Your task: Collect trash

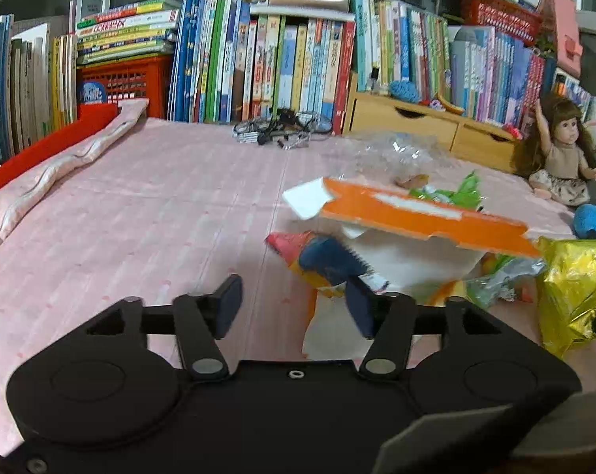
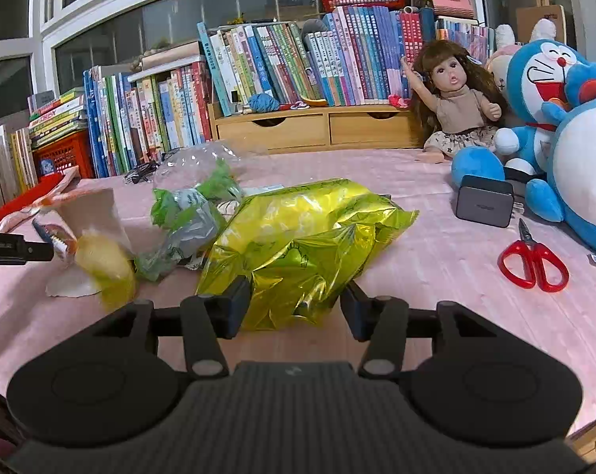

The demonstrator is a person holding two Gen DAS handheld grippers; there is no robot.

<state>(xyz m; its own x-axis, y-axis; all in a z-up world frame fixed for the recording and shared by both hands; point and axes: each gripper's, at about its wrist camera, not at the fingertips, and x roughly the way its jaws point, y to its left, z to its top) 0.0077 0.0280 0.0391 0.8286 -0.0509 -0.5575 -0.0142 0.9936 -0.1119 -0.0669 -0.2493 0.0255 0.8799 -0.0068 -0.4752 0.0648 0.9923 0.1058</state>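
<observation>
A pile of trash lies on the pink tablecloth [image 1: 140, 205]. In the left wrist view my left gripper [image 1: 294, 300] is open, its right finger [image 1: 359, 306] against a red, blue and orange snack wrapper [image 1: 317, 256]. Behind that wrapper are white paper [image 1: 416, 260], a flattened orange carton [image 1: 416, 213], a green wrapper [image 1: 463, 191] and a clear plastic bag [image 1: 396, 150]. In the right wrist view my right gripper [image 2: 294, 308] is open, with the near end of a yellow foil bag [image 2: 298, 237] between its fingers. The left gripper's finger [image 2: 17, 251] shows at the far left.
Rows of books [image 1: 298, 59] and a wooden drawer box [image 2: 309, 128] line the back. A doll [image 2: 452, 98], blue plush toys [image 2: 542, 91], a grey charger [image 2: 483, 201] and red scissors [image 2: 534, 260] sit to the right. Tangled glasses and cables [image 1: 282, 130] lie near the books.
</observation>
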